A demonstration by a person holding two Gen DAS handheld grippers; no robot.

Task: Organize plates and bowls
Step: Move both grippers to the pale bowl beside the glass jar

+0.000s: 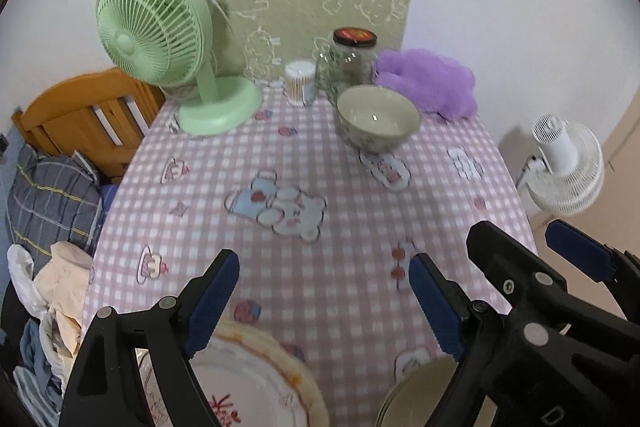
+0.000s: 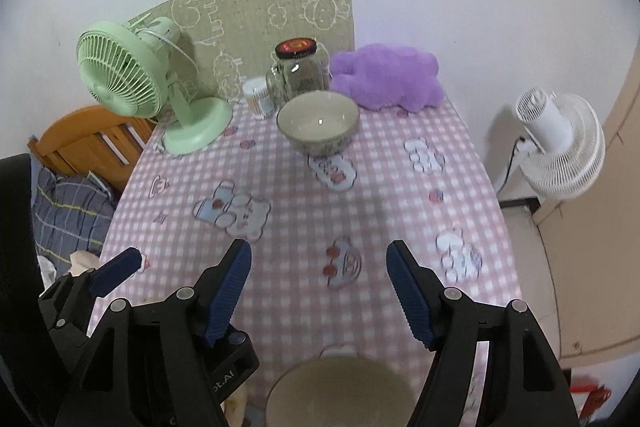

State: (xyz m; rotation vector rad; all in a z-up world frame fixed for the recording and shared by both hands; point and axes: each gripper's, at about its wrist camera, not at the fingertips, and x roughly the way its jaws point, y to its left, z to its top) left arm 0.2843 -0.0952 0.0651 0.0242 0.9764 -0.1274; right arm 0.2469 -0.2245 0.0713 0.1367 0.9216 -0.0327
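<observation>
Both black grippers tilt steeply downward side by side: left gripper (image 1: pixel 324 291) and right gripper (image 2: pixel 319 281) gape wide, empty.

green fan (image 1: pixel 156 39): upper left
glass jar (image 1: pixel 352 61): upper centre
purple plush (image 1: pixel 430 83): beside jar
white fan (image 2: pixel 560 143): right edge

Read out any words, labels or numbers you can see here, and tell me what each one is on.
"t.AI": end of a cut-off print on the left gripper's black body, right wrist view.
"D": lone letter on the right gripper's body, left wrist view.
Jar lid: red design, blurred, unreadable.
Plate: red marks, unreadable.
</observation>
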